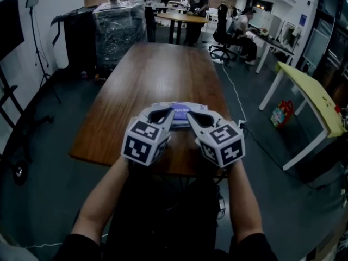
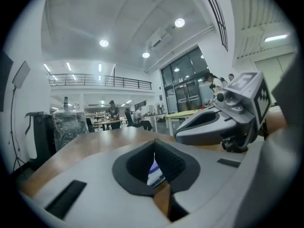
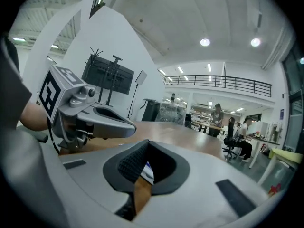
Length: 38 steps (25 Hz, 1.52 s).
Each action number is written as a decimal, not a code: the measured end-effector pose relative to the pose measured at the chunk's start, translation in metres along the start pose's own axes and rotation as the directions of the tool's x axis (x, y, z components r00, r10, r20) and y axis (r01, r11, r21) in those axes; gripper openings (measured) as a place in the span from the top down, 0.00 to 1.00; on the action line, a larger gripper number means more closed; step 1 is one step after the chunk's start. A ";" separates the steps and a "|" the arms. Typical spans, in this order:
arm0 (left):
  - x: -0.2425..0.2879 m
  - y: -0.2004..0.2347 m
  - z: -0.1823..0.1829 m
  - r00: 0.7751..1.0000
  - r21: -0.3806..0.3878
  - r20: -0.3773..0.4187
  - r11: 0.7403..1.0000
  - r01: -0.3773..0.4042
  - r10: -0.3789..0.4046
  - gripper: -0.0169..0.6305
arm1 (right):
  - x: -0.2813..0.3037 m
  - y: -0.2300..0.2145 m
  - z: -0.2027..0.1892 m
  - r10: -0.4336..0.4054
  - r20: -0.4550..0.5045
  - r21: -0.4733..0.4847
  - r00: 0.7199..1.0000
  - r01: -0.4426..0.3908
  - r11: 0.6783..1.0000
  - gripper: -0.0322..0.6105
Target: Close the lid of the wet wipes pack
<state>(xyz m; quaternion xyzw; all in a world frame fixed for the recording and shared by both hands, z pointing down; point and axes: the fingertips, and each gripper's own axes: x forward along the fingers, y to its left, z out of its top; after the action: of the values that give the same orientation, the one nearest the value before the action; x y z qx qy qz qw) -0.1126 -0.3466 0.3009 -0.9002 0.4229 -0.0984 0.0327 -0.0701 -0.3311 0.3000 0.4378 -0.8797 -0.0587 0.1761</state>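
Left hand-held gripper (image 1: pixel 169 113): jaws closed, tips together, nothing clamped between them. Right hand-held gripper (image 1: pixel 190 116): jaws likewise closed and empty. There are two units, one in each of the person's hands, side by side with their tips angled toward each other. Each carries one marker cube, left (image 1: pixel 144 141) and right (image 1: pixel 224 141).

There is one wet wipes pack (image 1: pixel 181 111), white with a purple panel. It lies flat at the near end of the tabletop (image 1: pixel 157 75), close to the near edge and directly ahead of both sets of tips. From the head view the two units cover most of the pack, so the position of its lid cannot be determined, nor whether the tips touch it. In each gripper view a sliver of the pack shows through the opening below the closed tips, left (image 2: pixel 156 173) and right (image 3: pixel 147 169).

The single brown wooden tabletop carries nothing else that can be made out.

Surroundings:
- One yellow-topped table (image 1: pixel 311 94) stands to the right, well apart.
- One colourful bag (image 1: pixel 281 113) sits on the floor beside that table.
- One white cable (image 1: pixel 232 88) runs across the floor along the tabletop's right side.
- One film-wrapped stack (image 1: pixel 118 29) stands beyond the far left corner.
- At the far end of the room, one person stands (image 1: pixel 197 3) at a table and one sits (image 1: pixel 243 30) near an office chair (image 1: pixel 221 34).
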 end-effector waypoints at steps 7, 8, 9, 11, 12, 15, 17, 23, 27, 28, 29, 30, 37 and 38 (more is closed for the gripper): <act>-0.038 -0.027 0.015 0.997 -0.006 0.074 1.000 -0.008 0.008 0.96 | -0.046 0.021 0.025 -0.059 0.167 0.089 0.984 0.045 0.995 0.94; -0.044 -0.029 0.016 0.996 -0.011 0.086 1.000 -0.011 0.012 0.96 | -0.052 0.025 0.027 -0.067 0.183 0.102 0.981 0.049 0.994 0.94; -0.051 -0.031 0.018 0.995 -0.016 0.098 1.000 -0.015 0.016 0.96 | -0.057 0.028 0.028 -0.075 0.197 0.116 0.978 0.053 0.992 0.94; -0.064 -0.036 0.019 0.993 -0.025 0.117 1.000 -0.017 0.020 0.96 | -0.068 0.036 0.027 -0.092 0.220 0.146 0.971 0.061 0.987 0.94; -0.071 -0.040 0.019 0.992 -0.033 0.125 0.999 -0.011 0.015 0.96 | -0.074 0.040 0.026 -0.100 0.231 0.160 0.968 0.064 0.985 0.94; -0.089 -0.054 0.017 0.988 -0.065 0.153 0.998 0.020 -0.010 0.96 | -0.092 0.052 0.025 -0.123 0.260 0.190 0.958 0.075 0.979 0.94; -0.098 -0.059 0.014 0.987 -0.083 0.160 0.996 0.022 -0.008 0.96 | -0.103 0.060 0.025 -0.131 0.276 0.201 0.952 0.076 0.977 0.94; -0.118 -0.074 0.010 0.986 -0.097 0.165 0.995 0.032 -0.016 0.96 | -0.124 0.080 0.030 -0.137 0.314 0.237 0.939 0.062 0.969 0.94; -0.122 -0.079 0.012 0.984 -0.103 0.176 0.994 0.029 -0.010 0.96 | -0.130 0.084 0.032 -0.132 0.328 0.250 0.935 0.048 0.967 0.94; -0.123 -0.079 0.012 0.984 -0.104 0.178 0.994 0.029 -0.010 0.96 | -0.130 0.085 0.032 -0.131 0.329 0.250 0.935 0.047 0.967 0.94; -0.124 -0.079 0.011 0.984 -0.105 0.180 0.994 0.029 -0.010 0.96 | -0.130 0.086 0.032 -0.130 0.330 0.249 0.935 0.047 0.967 0.94; -0.124 -0.078 0.011 0.983 -0.106 0.182 0.994 0.028 -0.009 0.96 | -0.130 0.087 0.031 -0.129 0.330 0.247 0.935 0.046 0.968 0.94; -0.129 -0.081 0.009 0.984 -0.113 0.181 0.993 0.030 -0.010 0.96 | -0.130 0.092 0.030 -0.117 0.335 0.249 0.935 0.032 0.968 0.94; -0.130 -0.082 0.009 0.983 -0.111 0.181 0.993 0.032 -0.011 0.96 | -0.130 0.093 0.030 -0.116 0.335 0.247 0.935 0.031 0.968 0.94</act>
<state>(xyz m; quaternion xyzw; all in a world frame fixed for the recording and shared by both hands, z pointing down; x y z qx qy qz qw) -0.1295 -0.1949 0.2841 -0.9103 0.4134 0.0074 0.0188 -0.0781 -0.1733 0.2624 0.4714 -0.8804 -0.0356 -0.0378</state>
